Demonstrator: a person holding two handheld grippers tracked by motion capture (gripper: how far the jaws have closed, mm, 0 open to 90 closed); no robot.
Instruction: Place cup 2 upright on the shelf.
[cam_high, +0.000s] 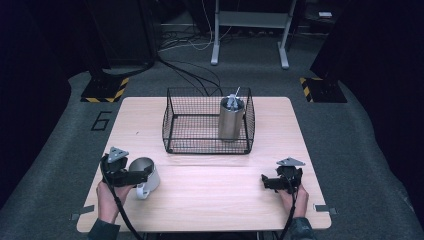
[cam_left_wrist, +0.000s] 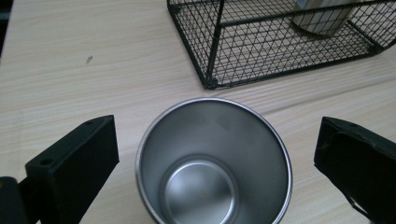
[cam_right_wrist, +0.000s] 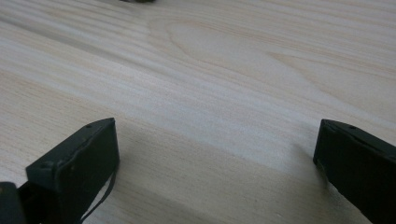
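Note:
A steel mug (cam_high: 144, 164) with a white outside and handle stands at the table's front left. In the left gripper view I look down into the mug (cam_left_wrist: 212, 163). My left gripper (cam_high: 141, 176) (cam_left_wrist: 215, 126) is open, with one jaw on each side of the mug and a gap showing on both sides. At the front right, my right gripper (cam_high: 266, 182) (cam_right_wrist: 217, 123) is open over bare wood with nothing between its jaws.
A black wire basket (cam_high: 207, 151) (cam_left_wrist: 261, 51) stands at the middle back of the wooden table (cam_high: 225, 195). Inside it, at the right, is a tall steel canister (cam_high: 231, 120) (cam_left_wrist: 322, 21) with utensils sticking out. The floor around the table is dark, with cables.

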